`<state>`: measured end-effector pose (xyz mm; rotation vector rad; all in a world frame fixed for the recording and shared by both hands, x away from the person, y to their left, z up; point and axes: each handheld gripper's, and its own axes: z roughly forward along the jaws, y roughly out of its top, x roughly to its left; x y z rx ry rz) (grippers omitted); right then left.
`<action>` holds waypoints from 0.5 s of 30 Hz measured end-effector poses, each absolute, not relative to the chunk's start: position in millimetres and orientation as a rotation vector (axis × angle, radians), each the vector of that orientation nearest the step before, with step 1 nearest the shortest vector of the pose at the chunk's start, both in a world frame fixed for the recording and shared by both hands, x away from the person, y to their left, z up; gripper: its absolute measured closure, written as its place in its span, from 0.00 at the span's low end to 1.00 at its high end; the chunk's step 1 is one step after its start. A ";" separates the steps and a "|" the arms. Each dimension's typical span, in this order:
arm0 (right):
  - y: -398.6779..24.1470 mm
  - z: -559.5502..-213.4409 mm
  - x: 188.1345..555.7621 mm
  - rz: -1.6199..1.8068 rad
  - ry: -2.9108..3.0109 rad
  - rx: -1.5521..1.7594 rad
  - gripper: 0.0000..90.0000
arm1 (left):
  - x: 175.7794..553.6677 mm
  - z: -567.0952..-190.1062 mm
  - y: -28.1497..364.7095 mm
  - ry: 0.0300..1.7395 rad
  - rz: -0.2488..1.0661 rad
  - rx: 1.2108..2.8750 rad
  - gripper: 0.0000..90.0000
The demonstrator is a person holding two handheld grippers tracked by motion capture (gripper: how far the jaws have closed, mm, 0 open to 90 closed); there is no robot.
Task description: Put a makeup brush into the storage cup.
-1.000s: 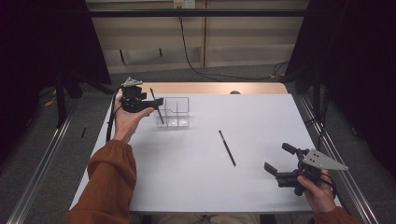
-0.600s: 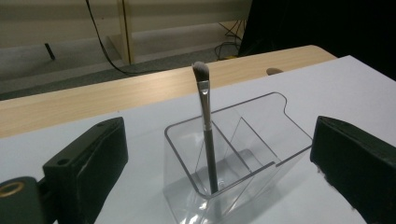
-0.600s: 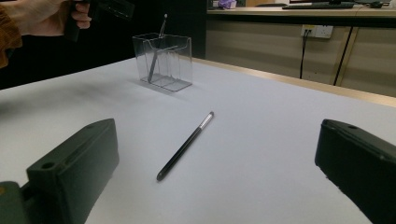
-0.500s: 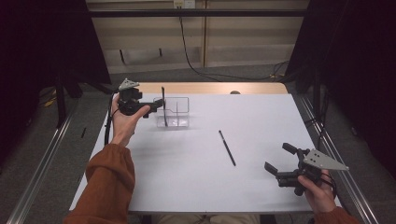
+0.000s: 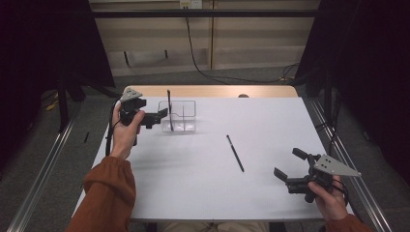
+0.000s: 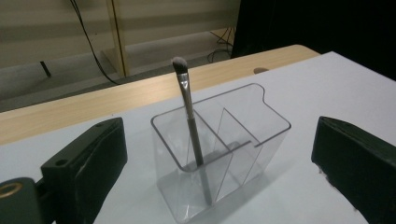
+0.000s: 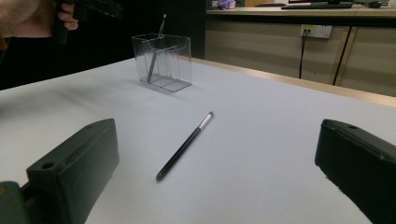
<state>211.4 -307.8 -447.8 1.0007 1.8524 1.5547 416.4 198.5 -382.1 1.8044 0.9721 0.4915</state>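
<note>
Both grippers gape empty; brush stands in clear holder.

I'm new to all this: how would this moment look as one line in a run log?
left claw: open, jaws just opened, nothing between | brush: standing in clear holder | right claw: open | pen: on table

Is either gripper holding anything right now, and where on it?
Nothing. The left gripper is open beside the clear plastic organiser; the right gripper is open and empty.
</note>
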 end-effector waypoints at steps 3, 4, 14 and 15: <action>-307.6 -448.0 211.5 1.553 1.855 1.002 0.00 | 410.2 -381.7 203.5 0.968 0.500 1.781 0.04; -307.6 -447.9 211.4 1.555 1.854 1.001 0.00 | 407.4 -381.8 205.4 0.964 0.505 1.778 0.04; -307.7 -447.7 211.5 1.552 1.852 1.001 0.00 | 383.7 -379.1 214.5 0.927 0.492 1.732 0.04; -307.8 -447.7 211.7 1.552 1.851 1.003 0.00 | 380.6 -379.0 215.0 0.920 0.493 1.733 0.04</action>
